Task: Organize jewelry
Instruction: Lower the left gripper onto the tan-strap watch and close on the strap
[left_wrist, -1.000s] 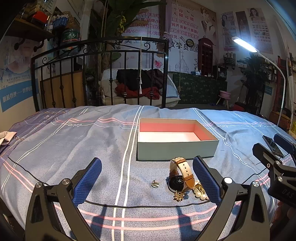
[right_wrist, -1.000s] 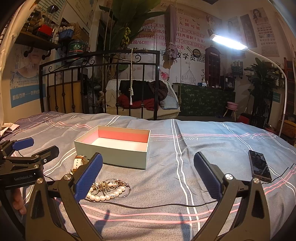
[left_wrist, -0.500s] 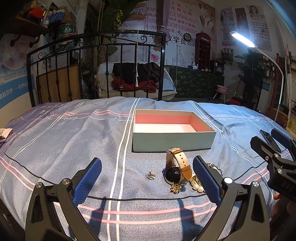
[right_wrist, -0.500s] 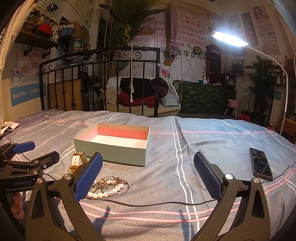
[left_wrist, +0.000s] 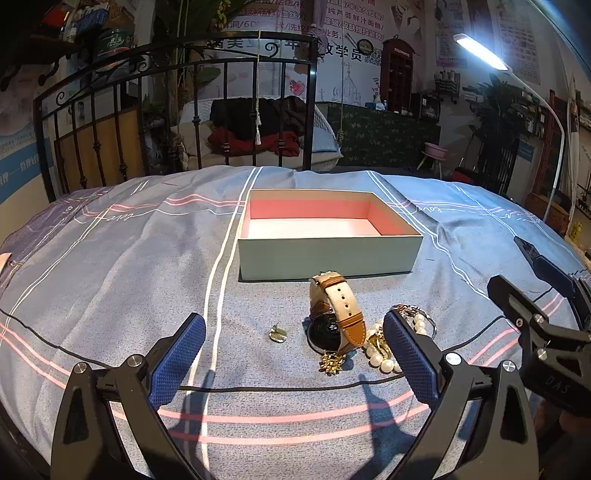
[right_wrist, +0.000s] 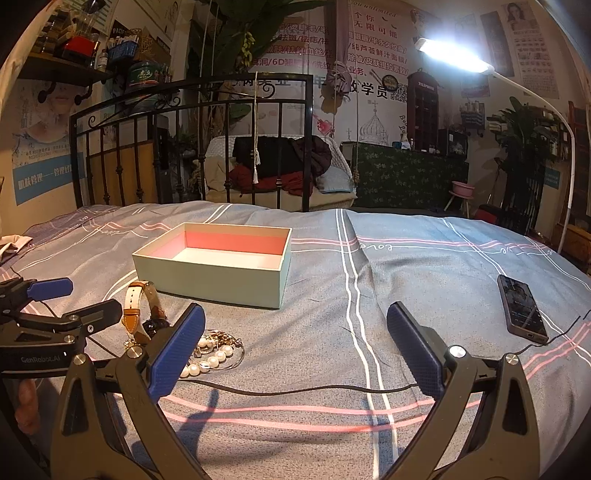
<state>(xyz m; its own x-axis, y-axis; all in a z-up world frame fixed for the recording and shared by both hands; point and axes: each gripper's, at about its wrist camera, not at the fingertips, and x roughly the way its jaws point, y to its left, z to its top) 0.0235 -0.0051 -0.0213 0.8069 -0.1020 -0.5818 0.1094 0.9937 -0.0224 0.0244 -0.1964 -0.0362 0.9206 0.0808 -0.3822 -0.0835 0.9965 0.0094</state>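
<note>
Two grippers hang low over a bed (left_wrist: 110, 266) spread with a blue-grey cover crossed by white and pink lines; the left gripper (left_wrist: 293, 349) is released, its blue padded fingers spread wide with nothing between them, and the right gripper (right_wrist: 295, 341) is likewise released and empty. An open box (left_wrist: 328, 254), pale green outside and pink inside, sits on the cover with nothing visible in it. Just in front of the box lies a watch (left_wrist: 332, 317) with a tan leather strap and dark round face, touching a heap of pearl beads (left_wrist: 380, 354) tangled with gold chain; a small gold earring (left_wrist: 278, 334) lies a little apart to the watch's left. In the right wrist view the same heap sits beside that gripper's left finger, and a black cable (right_wrist: 295, 389) runs across the cover in front of the jewelry. A dark phone (right_wrist: 521, 309) rests on the cover well to the right. The body of the left gripper reads "GenRobot.AI" in the right wrist view; the right gripper's body shows "DAS" in the left wrist view. The cover carries the cursive word "love" (right_wrist: 371, 245). Wall posters bear Chinese characters including "学员", and a red cabinet (right_wrist: 423, 101) is headed "TELEPHONE". A bright lamp (right_wrist: 454, 55) shines at upper right
</note>
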